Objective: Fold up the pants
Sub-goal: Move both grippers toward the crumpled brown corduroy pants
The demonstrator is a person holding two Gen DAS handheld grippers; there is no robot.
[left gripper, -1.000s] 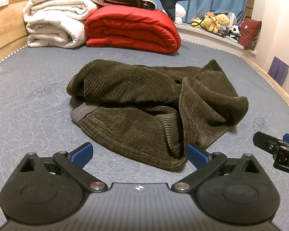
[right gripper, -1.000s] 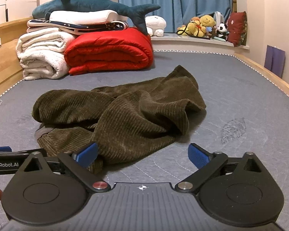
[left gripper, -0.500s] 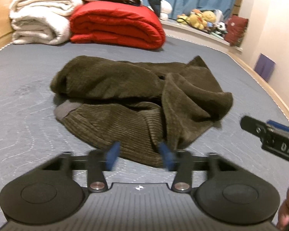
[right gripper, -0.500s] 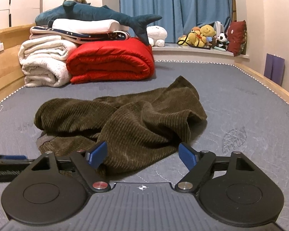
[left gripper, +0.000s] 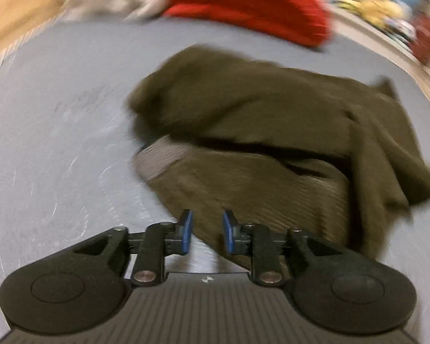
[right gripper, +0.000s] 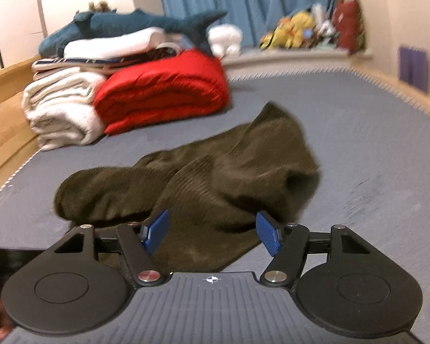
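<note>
Dark olive corduroy pants [left gripper: 258,132] lie crumpled in a heap on the grey mattress [left gripper: 57,143]; they also show in the right wrist view [right gripper: 215,177]. A lighter ribbed waistband [left gripper: 154,157] shows at the heap's left near edge. My left gripper [left gripper: 205,230] has its blue pads narrowed to a small gap and holds nothing, just above the pants' near edge. My right gripper [right gripper: 212,230] is open and empty, low over the near edge of the heap. The left view is blurred by motion.
A folded red quilt [right gripper: 163,91], rolled white blankets [right gripper: 60,106] and a blue plush shark [right gripper: 129,25] are stacked at the far end. Soft toys [right gripper: 301,31] line the window ledge. A wooden bed rim [right gripper: 5,132] runs along the left, another along the right [right gripper: 401,89].
My left gripper has narrowed from wide open to a small gap and swung left and closer to the pants' near edge. My right gripper has narrowed a little and moved closer to the heap.
</note>
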